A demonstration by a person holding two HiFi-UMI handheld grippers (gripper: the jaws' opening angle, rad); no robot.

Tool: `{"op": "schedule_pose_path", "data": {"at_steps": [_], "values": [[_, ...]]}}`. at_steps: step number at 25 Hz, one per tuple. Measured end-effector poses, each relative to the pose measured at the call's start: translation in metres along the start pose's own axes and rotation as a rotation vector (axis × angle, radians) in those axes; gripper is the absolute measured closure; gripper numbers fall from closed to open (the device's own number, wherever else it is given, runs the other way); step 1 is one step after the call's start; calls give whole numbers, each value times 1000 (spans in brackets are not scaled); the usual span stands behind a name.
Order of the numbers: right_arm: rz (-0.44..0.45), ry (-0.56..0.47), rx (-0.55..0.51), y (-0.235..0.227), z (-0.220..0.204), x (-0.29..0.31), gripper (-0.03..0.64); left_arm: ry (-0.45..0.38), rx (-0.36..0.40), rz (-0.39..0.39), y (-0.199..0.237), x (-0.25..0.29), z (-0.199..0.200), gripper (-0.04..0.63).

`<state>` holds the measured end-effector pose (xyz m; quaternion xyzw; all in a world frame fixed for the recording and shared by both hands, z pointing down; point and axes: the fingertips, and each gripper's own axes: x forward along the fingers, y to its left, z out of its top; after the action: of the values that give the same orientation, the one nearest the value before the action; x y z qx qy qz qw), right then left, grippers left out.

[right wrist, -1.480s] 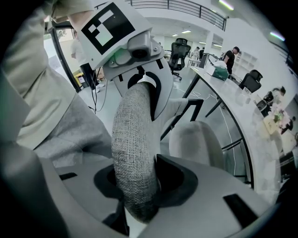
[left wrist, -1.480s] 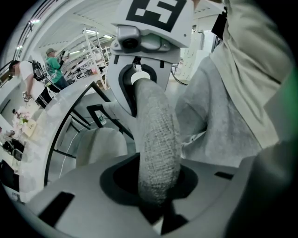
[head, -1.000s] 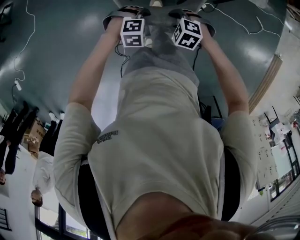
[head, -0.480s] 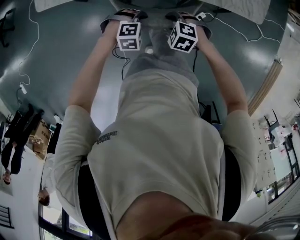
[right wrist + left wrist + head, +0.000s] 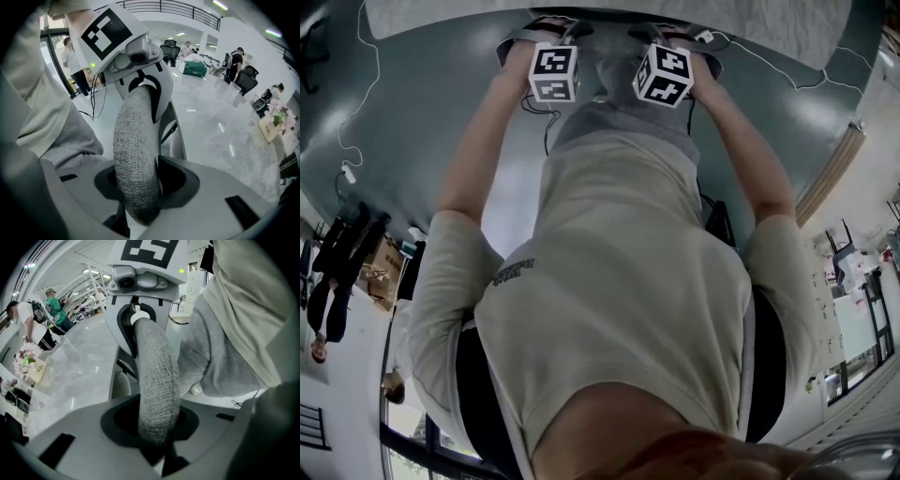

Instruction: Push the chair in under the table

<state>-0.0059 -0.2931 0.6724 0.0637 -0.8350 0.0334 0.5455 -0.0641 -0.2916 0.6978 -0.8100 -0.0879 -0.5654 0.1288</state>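
The chair's backrest is a grey woven-fabric rim [image 5: 154, 362] [image 5: 133, 136]. My left gripper [image 5: 157, 423] is shut on one part of the rim. My right gripper [image 5: 138, 187] is shut on another part, and its jaws have just closed a little further on the fabric. Each gripper view shows the other gripper clamped further along the rim. In the head view both grippers, left [image 5: 536, 33] and right [image 5: 677, 36], are held out at arm's length by the pale marble table [image 5: 441, 14]. The chair's seat and legs are hidden by the person's body.
The marble tabletop [image 5: 79, 376] [image 5: 220, 126] carries flowers and a card [image 5: 272, 123]. Cables [image 5: 354, 103] trail over the dark floor to the left. Several people and office chairs stand in the background [image 5: 236, 61].
In the head view both grippers have moved up the picture with the chair back. The table edge has come further into view at the top.
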Motion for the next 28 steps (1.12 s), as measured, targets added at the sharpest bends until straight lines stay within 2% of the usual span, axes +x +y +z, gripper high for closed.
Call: {"op": "schedule_pose_path", "data": {"at_steps": [7, 13, 18, 23, 28], "values": [[7, -2, -8, -18, 2, 0, 466, 11, -4, 26, 24, -2, -6, 500], [16, 0, -8, -18, 3, -2, 459, 0, -9, 7, 21, -6, -2, 500], [32, 8, 29, -18, 1, -2, 424, 2, -23, -19, 18, -5, -1, 492], [62, 2, 83, -16, 0, -6, 389, 10, -48, -27, 18, -9, -1, 457], [96, 4, 120, -14, 2, -23, 388, -10, -99, -63, 16, -36, 3, 449]]}}
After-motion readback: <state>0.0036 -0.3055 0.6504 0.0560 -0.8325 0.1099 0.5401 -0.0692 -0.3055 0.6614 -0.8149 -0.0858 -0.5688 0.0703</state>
